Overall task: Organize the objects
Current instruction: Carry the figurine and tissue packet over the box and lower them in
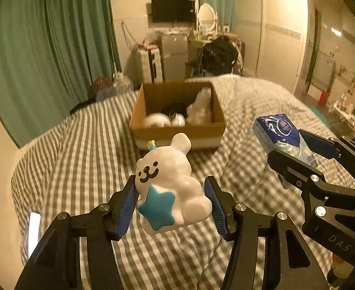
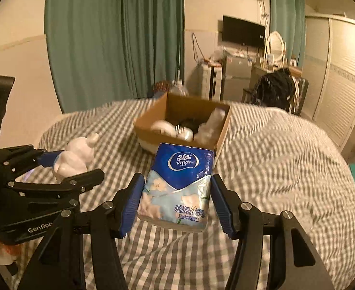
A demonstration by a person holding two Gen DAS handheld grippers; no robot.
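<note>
My left gripper is shut on a white bear figurine with a blue star, held above the checked bed. My right gripper is shut on a blue Vinda tissue pack, also held above the bed. An open cardboard box sits ahead of both on the bed and holds several white and dark items. In the left wrist view the right gripper shows at right with the pack. In the right wrist view the left gripper shows at left with the bear.
Green curtains hang behind the bed. A small fridge, a chair with dark clothes and a white wardrobe stand beyond the box. A lit phone lies on the bed at left.
</note>
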